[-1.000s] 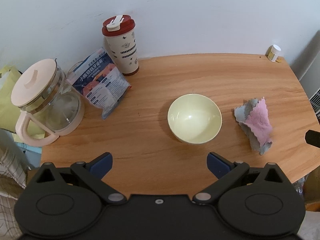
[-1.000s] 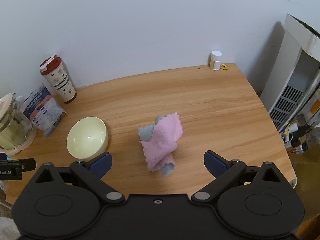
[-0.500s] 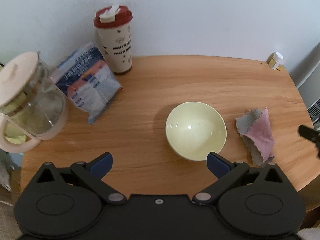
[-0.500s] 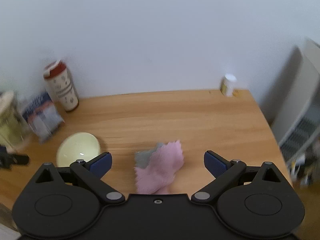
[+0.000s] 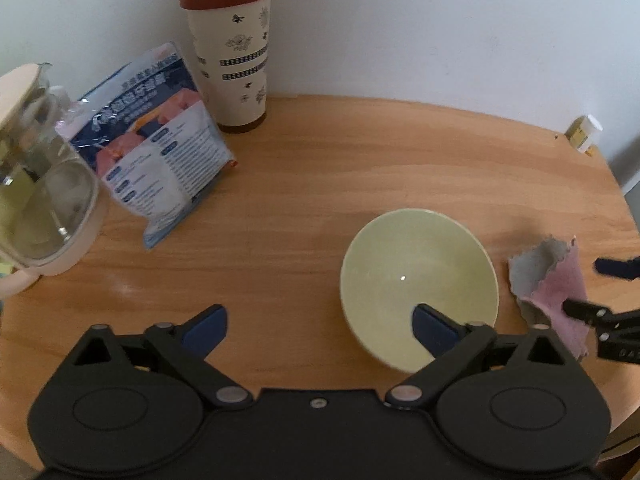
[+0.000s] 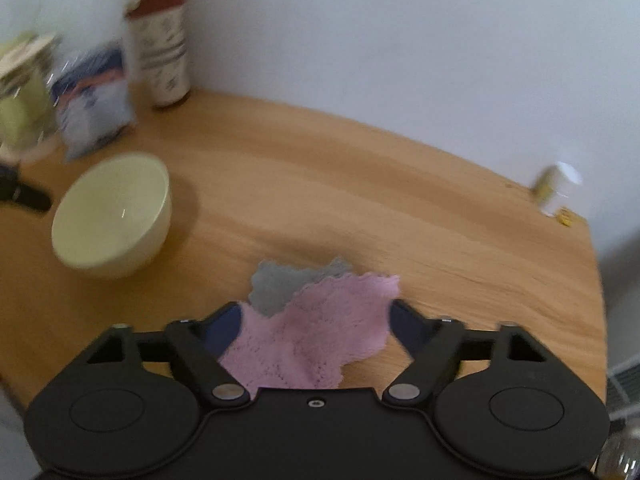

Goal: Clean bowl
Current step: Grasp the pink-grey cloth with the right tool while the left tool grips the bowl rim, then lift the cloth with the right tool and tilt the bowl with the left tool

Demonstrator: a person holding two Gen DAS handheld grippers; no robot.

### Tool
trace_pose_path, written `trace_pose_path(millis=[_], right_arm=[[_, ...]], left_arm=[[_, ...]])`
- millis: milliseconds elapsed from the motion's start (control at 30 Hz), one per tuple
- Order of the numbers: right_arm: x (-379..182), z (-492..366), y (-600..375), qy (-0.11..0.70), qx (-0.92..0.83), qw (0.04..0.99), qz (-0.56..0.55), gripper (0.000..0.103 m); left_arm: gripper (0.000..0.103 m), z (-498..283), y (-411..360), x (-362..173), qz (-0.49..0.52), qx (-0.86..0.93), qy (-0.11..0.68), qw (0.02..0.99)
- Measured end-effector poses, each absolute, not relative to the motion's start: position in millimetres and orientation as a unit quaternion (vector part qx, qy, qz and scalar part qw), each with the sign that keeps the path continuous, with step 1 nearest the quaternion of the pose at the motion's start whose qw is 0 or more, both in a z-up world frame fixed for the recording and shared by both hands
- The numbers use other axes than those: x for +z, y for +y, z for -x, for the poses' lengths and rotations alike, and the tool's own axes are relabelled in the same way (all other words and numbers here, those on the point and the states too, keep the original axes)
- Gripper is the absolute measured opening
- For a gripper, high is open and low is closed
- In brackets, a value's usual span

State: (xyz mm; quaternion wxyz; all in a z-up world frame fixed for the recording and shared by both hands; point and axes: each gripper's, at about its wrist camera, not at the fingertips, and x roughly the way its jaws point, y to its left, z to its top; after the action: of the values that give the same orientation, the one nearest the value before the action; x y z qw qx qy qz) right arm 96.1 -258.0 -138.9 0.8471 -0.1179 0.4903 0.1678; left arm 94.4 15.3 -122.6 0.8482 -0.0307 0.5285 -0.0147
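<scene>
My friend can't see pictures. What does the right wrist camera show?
The open right tongs sit around a pink and grey cloth on a wooden table. A pale yellow bowl stands empty to the left, with a red-lidded cup, a blue packet and a small white bottle near the wall.

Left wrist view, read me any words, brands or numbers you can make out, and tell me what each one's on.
Nothing can be read for certain.
Blue packet: printed text, apparently Chinese, too small and blurred to read.
Tumbler: flower and band patterns only, no words.
Small jar: label too small to read.
Right gripper: faint lettering at the frame edge, unreadable.
</scene>
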Motion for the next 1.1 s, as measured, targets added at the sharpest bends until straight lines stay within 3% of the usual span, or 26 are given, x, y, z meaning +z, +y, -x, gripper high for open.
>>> trace_pose_path(millis=[200,333,433,500,633,1100], right_arm=[[-162.5,-104.3,-254.9,0.508,0.21,0.82,0.157,0.072],[-171.3,-107.7,-257.7,0.517,0.225,0.809,0.169,0.059],[-174.9,-108.1,-257.8,0.518,0.246,0.801,0.172,0.052],[-175.8,-108.8,-260.0,0.523,0.262,0.795,0.162,0.037],[-174.9,-112.8,-267.0,0.532,0.283,0.786,0.135,0.019],[-129.7,-119.6,-269.8,0.506,0.271,0.819,0.021,0.016]], left_arm=[[0.067,-106.1,18.7,-141.2,0.057,-0.004,0.54,0.84],[0.048,-107.6,15.2,-150.8,0.054,-0.003,0.552,0.832],[0.048,-105.5,14.9,-152.8,0.057,0.006,0.55,0.833],[0.045,-104.2,14.4,-153.0,0.064,0.011,0.549,0.833],[0.037,-103.3,11.9,-153.8,0.087,0.002,0.548,0.832],[0.018,-112.0,25.6,-167.9,0.124,-0.082,0.568,0.809]])
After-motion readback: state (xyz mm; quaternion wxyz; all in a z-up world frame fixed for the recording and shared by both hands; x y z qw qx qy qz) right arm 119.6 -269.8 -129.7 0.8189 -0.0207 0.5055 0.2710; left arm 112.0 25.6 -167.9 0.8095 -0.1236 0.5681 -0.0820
